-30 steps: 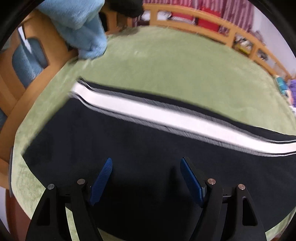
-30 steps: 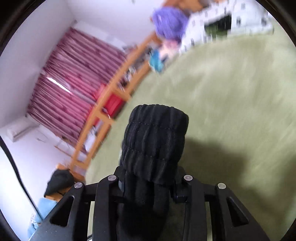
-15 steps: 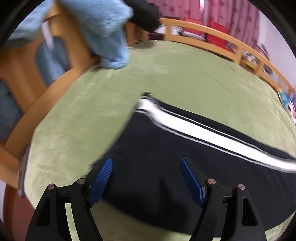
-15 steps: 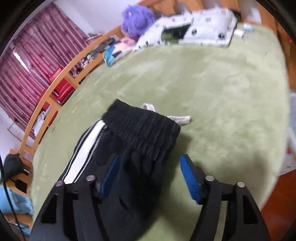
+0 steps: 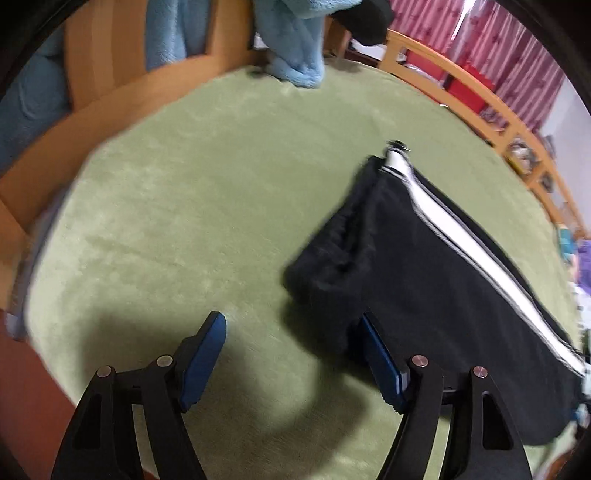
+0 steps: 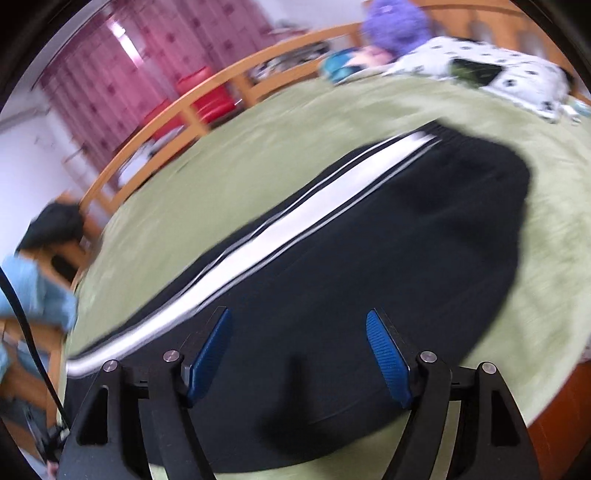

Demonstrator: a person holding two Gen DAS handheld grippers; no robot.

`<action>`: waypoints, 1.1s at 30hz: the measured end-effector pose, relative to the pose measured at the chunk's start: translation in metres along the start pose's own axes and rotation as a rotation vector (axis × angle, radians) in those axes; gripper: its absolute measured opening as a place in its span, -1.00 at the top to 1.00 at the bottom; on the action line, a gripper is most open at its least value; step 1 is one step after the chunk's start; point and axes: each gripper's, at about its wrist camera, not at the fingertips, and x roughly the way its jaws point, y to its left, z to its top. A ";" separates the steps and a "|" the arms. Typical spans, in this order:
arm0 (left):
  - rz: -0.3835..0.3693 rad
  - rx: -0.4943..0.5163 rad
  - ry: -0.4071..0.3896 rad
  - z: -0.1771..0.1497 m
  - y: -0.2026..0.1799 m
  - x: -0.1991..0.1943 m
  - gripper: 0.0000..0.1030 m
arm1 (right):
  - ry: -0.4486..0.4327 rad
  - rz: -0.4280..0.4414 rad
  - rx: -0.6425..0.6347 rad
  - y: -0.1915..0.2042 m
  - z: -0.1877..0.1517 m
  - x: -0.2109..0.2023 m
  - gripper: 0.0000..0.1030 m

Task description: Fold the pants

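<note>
The black track pants lie flat on the green bed cover, both the left gripper and the right gripper hover with jaws apart and empty, so probably the next fold needs a grasp on the leg end.

One pair of black pants with a white side stripe, one light blue fleece blanket at upper centre, one purple plush toy — upper right.
</note>
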 end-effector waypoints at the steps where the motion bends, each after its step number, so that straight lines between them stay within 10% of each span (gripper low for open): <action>1: -0.049 -0.009 0.007 0.000 0.000 0.003 -0.40 | 0.028 0.004 -0.020 0.013 -0.013 0.012 -0.44; 8: -0.105 -0.091 -0.053 0.020 0.002 0.033 -0.34 | 0.099 -0.284 -0.285 0.075 -0.065 0.051 -0.45; 10: -0.104 -0.086 -0.045 0.025 -0.003 0.039 0.26 | 0.126 -0.241 -0.267 0.088 -0.065 0.041 -0.45; 13: -0.108 -0.065 -0.038 0.027 -0.011 0.032 0.47 | 0.091 -0.202 -0.238 0.101 -0.065 0.022 -0.34; 20: -0.064 0.128 -0.178 0.041 -0.063 -0.041 0.48 | 0.022 -0.231 -0.308 0.142 -0.071 -0.005 -0.03; 33: -0.166 0.399 -0.280 0.018 -0.230 -0.124 0.50 | -0.048 -0.179 -0.386 0.136 -0.046 -0.049 -0.14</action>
